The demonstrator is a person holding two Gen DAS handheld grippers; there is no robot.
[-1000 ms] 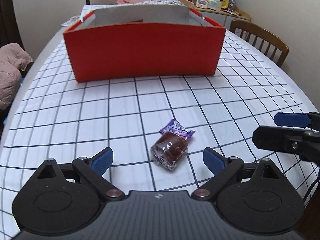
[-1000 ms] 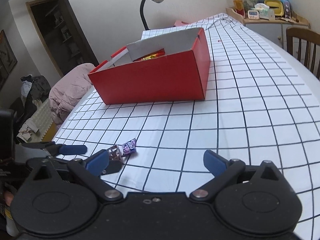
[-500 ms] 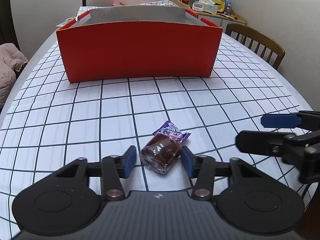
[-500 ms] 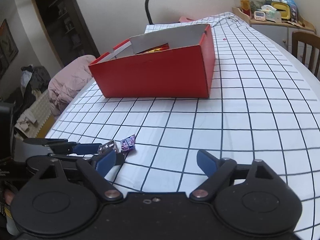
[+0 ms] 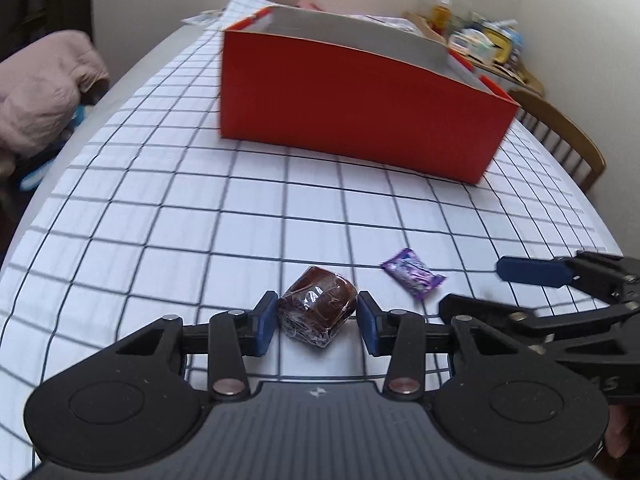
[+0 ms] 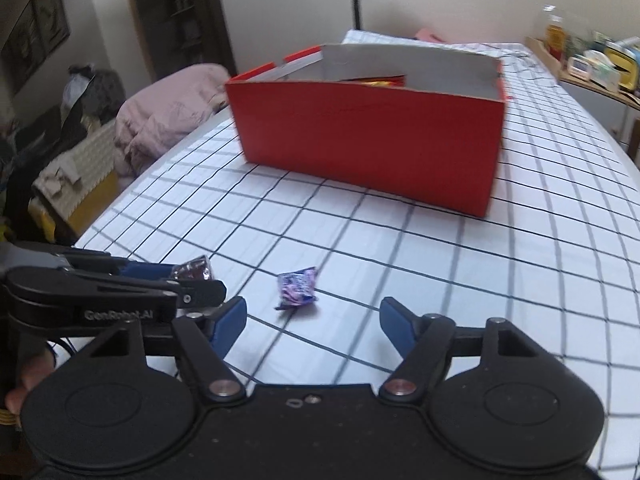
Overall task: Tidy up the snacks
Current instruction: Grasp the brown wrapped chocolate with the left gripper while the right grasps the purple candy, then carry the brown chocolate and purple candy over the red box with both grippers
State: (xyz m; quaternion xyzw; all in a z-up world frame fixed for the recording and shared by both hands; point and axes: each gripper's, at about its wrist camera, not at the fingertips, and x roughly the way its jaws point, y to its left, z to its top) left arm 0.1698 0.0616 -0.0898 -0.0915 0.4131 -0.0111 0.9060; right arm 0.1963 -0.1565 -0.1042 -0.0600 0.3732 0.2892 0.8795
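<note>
Between the left jaws: a brown wrapped sweet (image 5: pixel 318 306) is clamped by the left gripper (image 5: pixel 317 322), a blue pad touching each side of its clear, crinkled wrapper.
Left jaw state: clenched on the brown sweet, narrow gap, both pads pressed against it.
Ahead of the right jaws: a purple wrapped sweet (image 6: pixel 297 293) is seen lying flat on the cloth, just beyond the fingertips and a little toward the left pad.
Right jaw state: the right gripper (image 6: pixel 312 322) is closing; nothing is held, and bare cloth is seen between the pads.
Gripper spacing: the right gripper is seen just beside the left one, its fingers (image 5: pixel 528 272) reaching past the purple sweet in the left wrist view.
Open room ahead: several rows of bare checked tablecloth (image 5: pixel 200 216) are left between both sets of jaws and the red box (image 5: pixel 360 108).
Box edges: the near wall is upright and plain red, the rim is grey-white inside, and one corner is turned toward the right jaws; yellow and red packets (image 6: pixel 376 79) are glimpsed inside over the rim.
Table edges: the cloth is seen curving down left of the left jaws, where pink bedding (image 5: pixel 44 88) lies close by; a wooden chair (image 5: pixel 560 132) stands past the far right edge.
Brown sweet look: dark, blocky, glossy, rounded on top.
Purple sweet look: small, flat, crimped ends, pale lettering too blurred to read.
</note>
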